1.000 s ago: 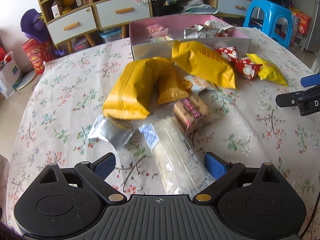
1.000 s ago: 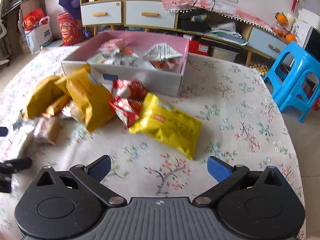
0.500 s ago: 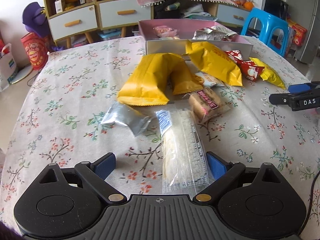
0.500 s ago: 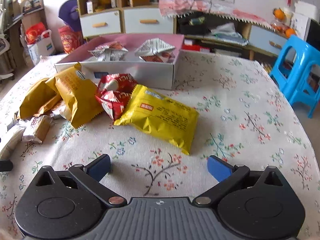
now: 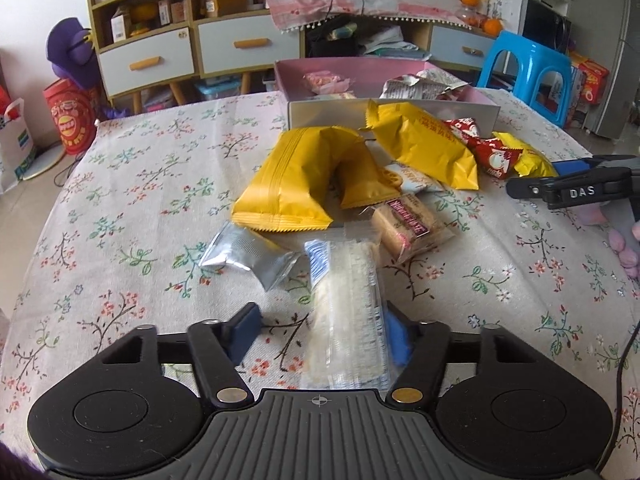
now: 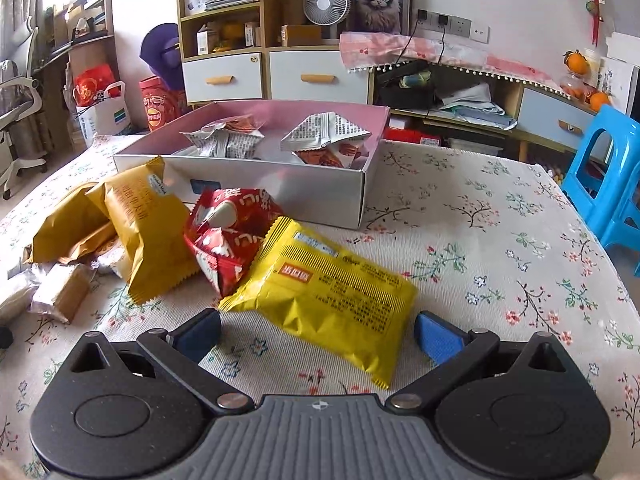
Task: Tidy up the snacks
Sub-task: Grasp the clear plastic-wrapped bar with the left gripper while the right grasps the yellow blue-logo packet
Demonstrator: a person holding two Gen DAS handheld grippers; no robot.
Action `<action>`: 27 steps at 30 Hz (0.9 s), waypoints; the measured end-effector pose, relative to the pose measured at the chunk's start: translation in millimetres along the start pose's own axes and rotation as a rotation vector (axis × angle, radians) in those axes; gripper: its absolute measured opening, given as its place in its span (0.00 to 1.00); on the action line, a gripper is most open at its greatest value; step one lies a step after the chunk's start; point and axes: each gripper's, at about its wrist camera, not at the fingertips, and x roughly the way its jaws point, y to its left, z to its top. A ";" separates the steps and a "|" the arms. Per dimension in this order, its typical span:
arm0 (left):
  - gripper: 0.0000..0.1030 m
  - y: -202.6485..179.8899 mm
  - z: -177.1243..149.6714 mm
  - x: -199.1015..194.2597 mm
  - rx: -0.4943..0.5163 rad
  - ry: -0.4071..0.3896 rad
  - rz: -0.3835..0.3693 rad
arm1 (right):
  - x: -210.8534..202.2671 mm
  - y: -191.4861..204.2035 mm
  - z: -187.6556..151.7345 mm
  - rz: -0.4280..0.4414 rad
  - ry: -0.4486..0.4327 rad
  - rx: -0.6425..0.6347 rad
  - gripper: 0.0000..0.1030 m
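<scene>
Closing left hand-held gripper (image 5: 322,334) around clear wafer pack (image 5: 348,312) at lower centre, for boxing; right hand-held gripper (image 6: 318,334) gaping, straddling yellow packet (image 6: 332,292).

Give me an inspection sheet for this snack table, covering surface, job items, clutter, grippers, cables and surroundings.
Surface: floral tablecloth over the table.
Job's things: pink-lined box already holding several packets; loose on the cloth lie orange bags, red packets, a yellow packet, a silver packet and a clear cracker sleeve.
Clutter: nothing seen beyond the snacks.
Grippers: left hand-held gripper closing, the cracker sleeve between its jaws, left pad clearly off it; right hand-held gripper open around the yellow packet's near end.
Cables: a thin black one at the table's right edge.
Surroundings: drawer cabinets, blue stool, desk fan.
</scene>
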 end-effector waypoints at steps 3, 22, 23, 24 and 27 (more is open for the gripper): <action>0.41 -3.1 0.8 -0.9 0.010 -0.008 -0.008 | 2.3 0.7 2.0 -0.009 0.004 0.001 0.91; 0.22 1.2 3.7 -5.0 -0.053 -0.011 -0.021 | -9.1 9.1 6.1 -0.022 -0.033 -0.082 0.63; 0.22 1.2 3.8 -5.2 -0.055 -0.011 -0.022 | -10.6 9.7 6.0 -0.023 -0.038 -0.087 0.61; 0.22 1.1 4.0 -5.2 -0.056 -0.012 -0.023 | -12.3 10.1 6.1 -0.025 -0.044 -0.092 0.58; 0.21 0.9 4.1 -5.1 -0.056 -0.012 -0.023 | -17.1 11.6 6.4 -0.026 -0.065 -0.115 0.46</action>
